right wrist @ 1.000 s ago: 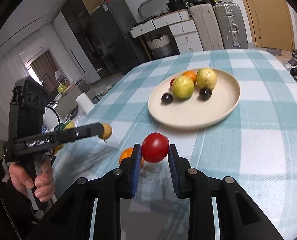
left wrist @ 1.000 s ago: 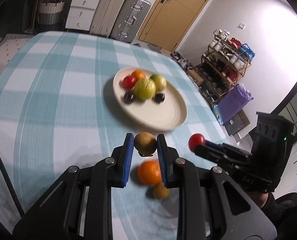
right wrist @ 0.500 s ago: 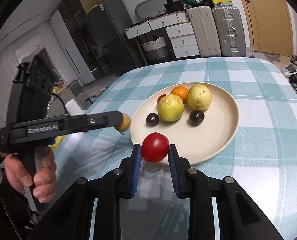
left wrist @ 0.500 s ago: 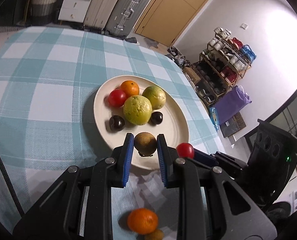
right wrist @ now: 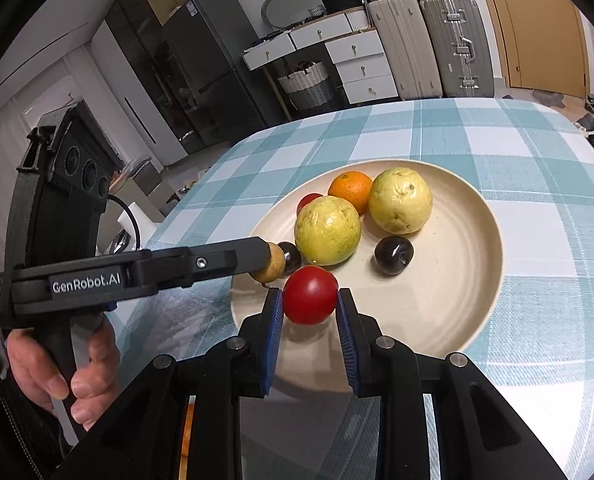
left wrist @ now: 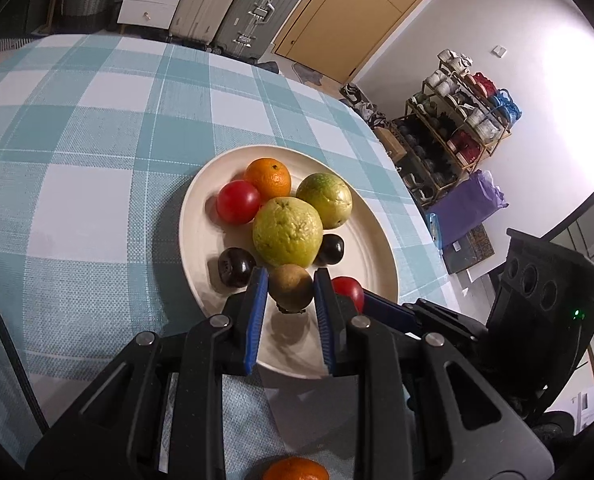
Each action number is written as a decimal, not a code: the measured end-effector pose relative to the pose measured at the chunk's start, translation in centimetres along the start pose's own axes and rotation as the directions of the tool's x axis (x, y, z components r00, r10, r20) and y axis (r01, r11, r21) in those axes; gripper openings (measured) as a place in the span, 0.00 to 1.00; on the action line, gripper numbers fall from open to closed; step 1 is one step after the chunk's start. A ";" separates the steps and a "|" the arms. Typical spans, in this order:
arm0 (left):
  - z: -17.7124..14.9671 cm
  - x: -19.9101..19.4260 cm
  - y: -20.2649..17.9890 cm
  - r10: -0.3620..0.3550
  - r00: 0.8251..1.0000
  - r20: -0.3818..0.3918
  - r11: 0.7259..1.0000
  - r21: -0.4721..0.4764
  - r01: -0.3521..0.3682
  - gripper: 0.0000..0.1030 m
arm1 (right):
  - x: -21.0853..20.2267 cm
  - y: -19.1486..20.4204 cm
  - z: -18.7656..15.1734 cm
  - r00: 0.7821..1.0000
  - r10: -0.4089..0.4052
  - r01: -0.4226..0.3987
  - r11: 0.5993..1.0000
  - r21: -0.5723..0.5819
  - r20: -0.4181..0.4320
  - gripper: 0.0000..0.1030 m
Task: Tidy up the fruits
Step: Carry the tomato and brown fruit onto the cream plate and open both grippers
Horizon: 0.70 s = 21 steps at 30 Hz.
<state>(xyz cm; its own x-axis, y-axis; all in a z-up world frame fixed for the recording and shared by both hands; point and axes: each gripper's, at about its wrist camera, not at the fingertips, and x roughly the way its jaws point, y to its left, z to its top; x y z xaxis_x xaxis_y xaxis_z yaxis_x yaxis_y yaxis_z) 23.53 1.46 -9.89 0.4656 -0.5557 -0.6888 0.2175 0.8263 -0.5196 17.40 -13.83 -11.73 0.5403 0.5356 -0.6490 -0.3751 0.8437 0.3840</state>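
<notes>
My left gripper (left wrist: pixel 290 294) is shut on a brown kiwi (left wrist: pixel 290 287) and holds it just above the near part of the cream plate (left wrist: pixel 193 204). My right gripper (right wrist: pixel 310 304) is shut on a red tomato (right wrist: pixel 310 294), also over the plate's near rim (right wrist: pixel 485 300). On the plate lie two yellow-green guavas (left wrist: pixel 287 231), an orange (left wrist: pixel 268 178), a second tomato (left wrist: pixel 238 201) and two dark plums (left wrist: pixel 235 266). In the right wrist view the kiwi (right wrist: pixel 272 268) shows at the tip of the left gripper, right beside the tomato.
The plate stands on a table with a teal-and-white checked cloth (left wrist: pixel 77 152). One orange (left wrist: pixel 295 470) lies on the cloth near me, behind the left gripper. A person's hand (right wrist: pixel 63 376) holds the left gripper's handle. Suitcases, drawers and a shelf stand beyond the table.
Both grippers have moved forward over the plate with their fruits held. The loose orange on the cloth has slid to the bottom edge of the left wrist view.
</notes>
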 end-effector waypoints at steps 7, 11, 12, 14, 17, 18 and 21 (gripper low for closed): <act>0.7 1.0 0.3 -0.012 1.000 -0.011 1.000 -0.010 0.012 0.20 | 1.2 -0.4 0.7 1.000 0.019 -0.019 1.000 0.011 -0.005 0.27; 0.8 0.7 0.4 -0.007 1.000 0.000 1.000 -0.021 0.007 0.22 | 1.5 -0.2 0.8 0.999 0.033 -0.033 0.999 0.006 -0.017 0.29; 0.7 0.5 0.4 -0.006 1.000 0.002 1.000 -0.026 0.006 0.22 | 1.4 -0.2 0.7 0.999 0.031 -0.031 1.000 0.004 -0.016 0.29; 0.5 -0.1 0.5 -0.009 1.000 0.007 0.999 -0.032 0.009 0.23 | 0.9 -0.1 0.7 0.999 0.032 -0.032 0.999 -0.001 -0.004 0.31; 0.1 -1.2 0.3 -0.002 1.000 0.019 1.000 -0.028 0.003 0.24 | -0.3 0.0 0.6 1.000 0.016 -0.016 1.000 0.004 0.026 0.42; -0.1 -1.6 0.2 -0.001 1.000 0.024 1.000 -0.024 0.001 0.24 | -0.6 0.0 0.5 0.999 0.019 -0.019 1.000 0.005 0.032 0.42; -0.7 -2.9 -0.4 0.012 0.999 0.035 1.000 0.004 -0.012 0.26 | -1.7 0.4 0.1 0.998 0.006 -0.006 1.000 0.001 0.055 0.42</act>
<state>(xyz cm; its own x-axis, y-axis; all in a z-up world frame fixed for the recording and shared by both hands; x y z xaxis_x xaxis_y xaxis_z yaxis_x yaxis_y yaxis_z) 21.46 2.66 -7.99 0.4977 -0.5420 -0.6771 0.2149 0.8334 -0.5092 16.41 -14.46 -10.40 0.5785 0.5418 -0.6098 -0.3776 0.8405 0.3886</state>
